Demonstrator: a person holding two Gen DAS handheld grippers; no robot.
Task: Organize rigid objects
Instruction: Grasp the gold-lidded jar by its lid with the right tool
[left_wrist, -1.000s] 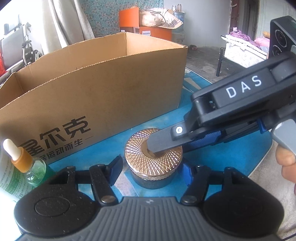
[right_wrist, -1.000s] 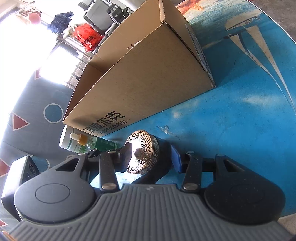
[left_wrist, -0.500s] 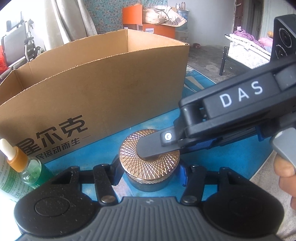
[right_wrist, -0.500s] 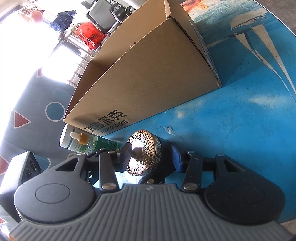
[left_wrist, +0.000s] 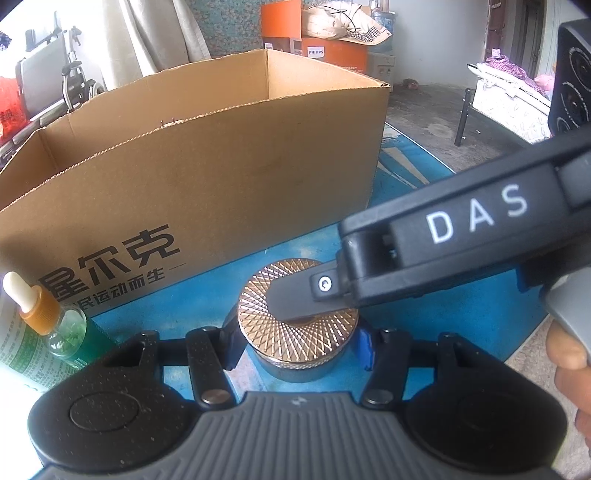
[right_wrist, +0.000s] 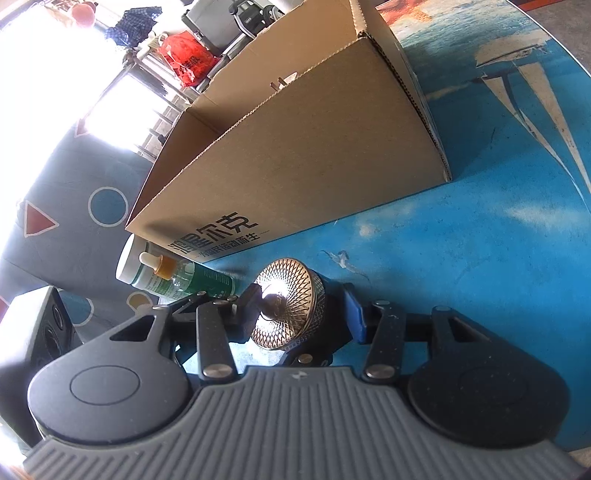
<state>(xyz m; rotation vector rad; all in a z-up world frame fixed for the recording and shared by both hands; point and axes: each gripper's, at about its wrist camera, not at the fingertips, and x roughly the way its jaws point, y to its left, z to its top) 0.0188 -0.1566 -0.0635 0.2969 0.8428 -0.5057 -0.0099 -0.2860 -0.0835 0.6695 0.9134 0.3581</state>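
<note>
At the left edge of the left wrist view, a dropper bottle (left_wrist: 44, 314) with an orange collar stood against a green-labelled bottle (left_wrist: 26, 347) lying on the blue desk (left_wrist: 461, 325). An open cardboard box (left_wrist: 207, 162) filled the upper left and centre of the frame. Just in front of it, at lower centre, sat the round jar (left_wrist: 295, 328) with a patterned metallic lid. The left tongs (left_wrist: 297, 341) stood partly open, their blue pads against the jar's two sides, gripping it. From the right of the frame, the right tongs (right_wrist: 301, 314) reached in, partly open, one finger (left_wrist: 295, 299) flat across the lid and the other at the jar's base, clamping it. A hand (left_wrist: 569, 354) showed at the right edge.
</note>
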